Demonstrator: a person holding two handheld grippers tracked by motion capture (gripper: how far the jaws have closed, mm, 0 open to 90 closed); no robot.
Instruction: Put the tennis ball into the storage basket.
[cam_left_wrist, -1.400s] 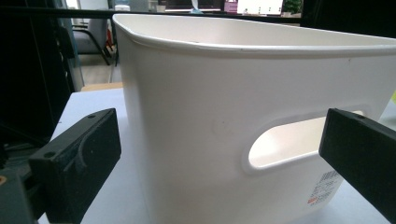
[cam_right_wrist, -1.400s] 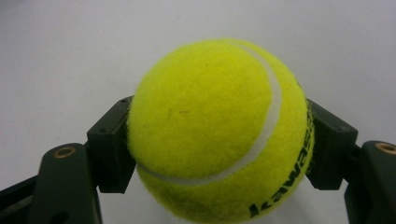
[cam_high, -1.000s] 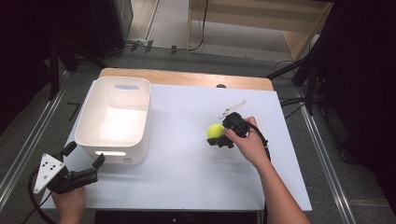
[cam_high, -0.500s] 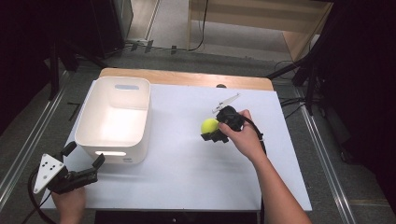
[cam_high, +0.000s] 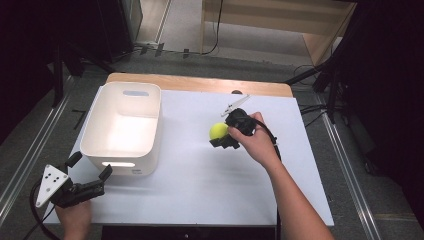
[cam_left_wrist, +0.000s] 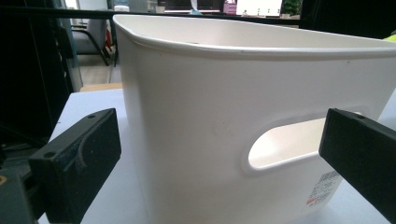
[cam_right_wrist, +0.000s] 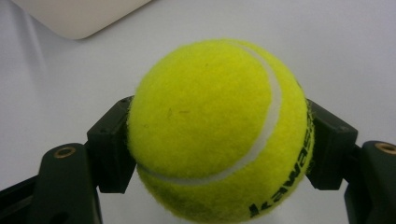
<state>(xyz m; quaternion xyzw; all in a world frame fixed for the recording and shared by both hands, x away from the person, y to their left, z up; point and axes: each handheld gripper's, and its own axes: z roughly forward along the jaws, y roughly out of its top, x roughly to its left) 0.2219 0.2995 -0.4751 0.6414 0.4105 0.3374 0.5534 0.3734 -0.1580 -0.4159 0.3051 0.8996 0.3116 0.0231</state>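
Left gripper (cam_high: 89, 173) at table's near-left corner, jaws spread wide, empty, facing handle end of white bin (cam_high: 124, 126). Right of bin, right gripper (cam_high: 218, 136) clamps yellow tennis ball (cam_high: 218, 131) between both jaws, above middle of white table (cam_high: 200, 190).

Black left gripper (cam_high: 89, 172) (grey three-cornered plate, dark holes), black cable, matt black fingers (cam_left_wrist: 79, 163)
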